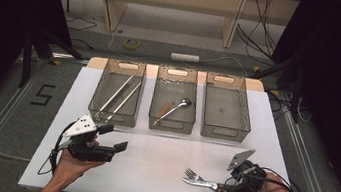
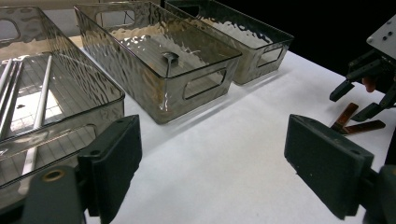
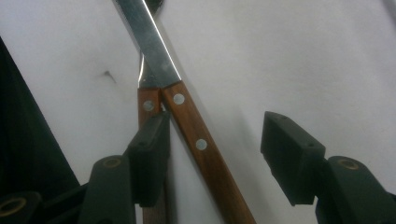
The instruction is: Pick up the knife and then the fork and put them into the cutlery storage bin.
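A wooden-handled knife (image 1: 199, 183) and a matching fork (image 1: 192, 173) lie crossed on the white table (image 1: 159, 160) at the front right. My right gripper (image 1: 227, 185) is low over their handles, open. In the right gripper view the knife handle (image 3: 198, 142) lies between the jaws of the right gripper (image 3: 215, 149), close to one pad and well apart from the other, and the fork handle (image 3: 148, 105) runs under that near pad. My left gripper (image 1: 114, 137) hovers open at the front left with nothing between its fingers (image 2: 116, 163).
Three clear bins stand in a row at the back of the table. The left bin (image 1: 115, 117) holds long metal sticks (image 1: 120, 96), the middle bin (image 1: 170, 126) a spoon (image 1: 177, 107) and a small brown piece, the right bin (image 1: 224, 132) nothing. The table's front edge is close.
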Available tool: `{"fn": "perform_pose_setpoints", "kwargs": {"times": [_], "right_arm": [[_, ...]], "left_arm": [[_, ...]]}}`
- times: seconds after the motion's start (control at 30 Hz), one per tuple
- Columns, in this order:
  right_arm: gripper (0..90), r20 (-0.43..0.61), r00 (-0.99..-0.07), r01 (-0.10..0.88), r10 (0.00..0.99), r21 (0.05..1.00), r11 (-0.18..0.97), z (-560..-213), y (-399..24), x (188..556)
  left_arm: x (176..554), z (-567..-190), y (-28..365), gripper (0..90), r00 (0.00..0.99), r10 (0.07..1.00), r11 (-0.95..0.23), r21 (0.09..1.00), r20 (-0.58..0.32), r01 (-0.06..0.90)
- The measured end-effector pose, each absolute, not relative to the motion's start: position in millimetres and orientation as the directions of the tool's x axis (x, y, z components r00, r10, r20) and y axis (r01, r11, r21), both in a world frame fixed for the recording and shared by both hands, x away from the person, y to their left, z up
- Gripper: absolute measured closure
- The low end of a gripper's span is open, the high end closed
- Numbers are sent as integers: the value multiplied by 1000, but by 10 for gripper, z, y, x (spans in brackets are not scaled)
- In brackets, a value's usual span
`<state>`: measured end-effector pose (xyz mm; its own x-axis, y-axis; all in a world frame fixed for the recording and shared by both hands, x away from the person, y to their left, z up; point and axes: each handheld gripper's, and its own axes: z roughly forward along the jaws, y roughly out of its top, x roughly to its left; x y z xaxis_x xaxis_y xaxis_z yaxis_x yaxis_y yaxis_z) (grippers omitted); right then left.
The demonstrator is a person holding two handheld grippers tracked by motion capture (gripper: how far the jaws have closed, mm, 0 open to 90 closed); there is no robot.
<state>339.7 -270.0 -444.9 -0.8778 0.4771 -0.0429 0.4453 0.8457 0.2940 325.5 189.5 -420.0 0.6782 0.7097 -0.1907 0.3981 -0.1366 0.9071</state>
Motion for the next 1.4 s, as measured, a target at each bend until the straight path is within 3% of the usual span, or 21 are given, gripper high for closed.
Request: {"fn": "perform_pose_setpoints", "kwargs": {"times": [0.9, 1.4], "right_arm": [[683, -39, -944, 317, 328, 173, 932, -4533, -2500, 3450], [744, -56, -974, 209, 219, 140, 968, -4527, -2445, 3444]], "left_arm": [[3259, -4208, 1874, 185, 685, 705, -151, 904, -186, 401], [3257, -4206, 1867, 186, 690, 700, -162, 901, -182, 402]]}}
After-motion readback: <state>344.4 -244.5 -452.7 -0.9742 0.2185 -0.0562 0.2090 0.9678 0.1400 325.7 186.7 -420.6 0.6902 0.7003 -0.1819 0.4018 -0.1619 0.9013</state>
